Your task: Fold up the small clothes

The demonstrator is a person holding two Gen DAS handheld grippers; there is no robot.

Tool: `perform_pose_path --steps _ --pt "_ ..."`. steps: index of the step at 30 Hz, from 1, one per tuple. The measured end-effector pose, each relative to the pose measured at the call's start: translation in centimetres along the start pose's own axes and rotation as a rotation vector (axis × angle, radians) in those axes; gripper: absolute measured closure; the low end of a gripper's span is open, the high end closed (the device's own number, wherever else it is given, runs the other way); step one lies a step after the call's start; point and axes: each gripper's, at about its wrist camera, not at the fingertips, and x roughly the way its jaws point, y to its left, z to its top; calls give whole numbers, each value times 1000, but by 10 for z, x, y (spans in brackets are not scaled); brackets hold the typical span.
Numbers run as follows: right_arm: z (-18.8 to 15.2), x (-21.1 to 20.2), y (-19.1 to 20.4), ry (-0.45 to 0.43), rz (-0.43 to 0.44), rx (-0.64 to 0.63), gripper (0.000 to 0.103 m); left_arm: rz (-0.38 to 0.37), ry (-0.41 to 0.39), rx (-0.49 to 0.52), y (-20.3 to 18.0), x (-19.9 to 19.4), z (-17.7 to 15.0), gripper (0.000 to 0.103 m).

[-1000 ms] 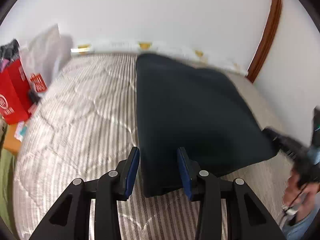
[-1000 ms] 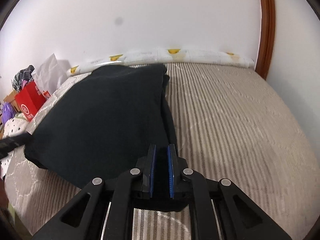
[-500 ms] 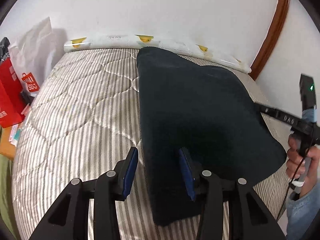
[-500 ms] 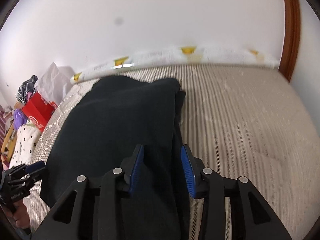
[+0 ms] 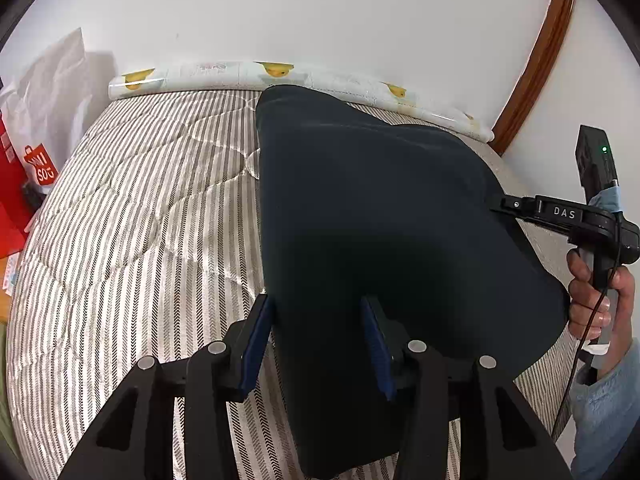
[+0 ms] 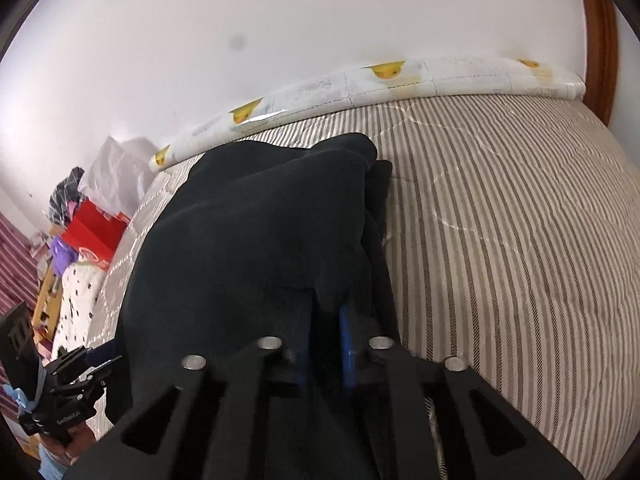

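A dark navy garment (image 5: 380, 216) lies folded on the striped mattress (image 5: 152, 208). My left gripper (image 5: 318, 332) straddles its near left edge. Its jaws are opening, the cloth lies between them, and the blue pads (image 5: 256, 340) do not press on it. In the right wrist view the same garment (image 6: 256, 240) is bunched up in front of my right gripper (image 6: 325, 346), which is shut on a fold of its right edge. The left wrist view shows the right gripper (image 5: 506, 203) biting the garment's right side, with a hand (image 5: 592, 300) on its handle. My left gripper (image 6: 94, 360) shows at the lower left.
A duck-print bolster (image 5: 280, 74) runs along the white wall at the mattress head. A red shopping bag (image 5: 16, 184) and a white plastic bag (image 5: 52, 80) stand left of the bed. A wooden door frame (image 5: 536, 60) rises at the right. A dotted white cloth (image 6: 78, 300) lies by the left edge.
My right gripper moved left onto the garment's edge, opened over it, then shut on a fold, which now bunches up. My left gripper edged forward along the near left edge and widened slightly.
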Motion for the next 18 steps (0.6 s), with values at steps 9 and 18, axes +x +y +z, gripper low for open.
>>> perform_pose_path --steps 9,18 --pt "25 -18 -15 -53 -205 -54 103 13 0 23 -6 -2 -3 59" --pt "-3 -40 -2 -114 -114 -81 96 23 -6 8 -8 -6 -4 59"
